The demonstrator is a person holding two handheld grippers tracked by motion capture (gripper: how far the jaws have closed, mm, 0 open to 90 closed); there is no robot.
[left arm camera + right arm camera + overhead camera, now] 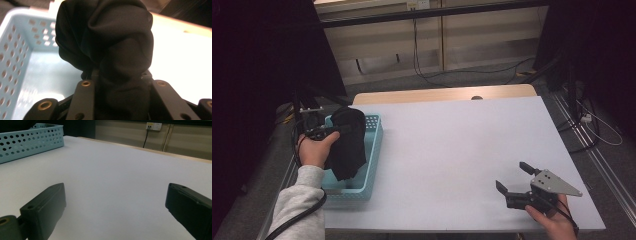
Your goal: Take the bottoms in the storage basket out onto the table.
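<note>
A black cloth [348, 142] hangs bunched over the light blue perforated basket [373, 150] at the table's left edge. My left gripper [332, 131] is shut on the cloth and holds it above the basket. In the left gripper view the black cloth [110, 45] is squeezed between my two jaws and bulges above them, with the basket's wall [15, 57] behind and below. My right gripper [513, 177] stands open low over the table near the front right corner, nothing between its fingers [45, 205].
The white table top [452, 145] stretches between the two hands. The blue basket [27, 141] shows far left in the right gripper view. Cables and a dark stand lie on the floor beyond the table's right edge.
</note>
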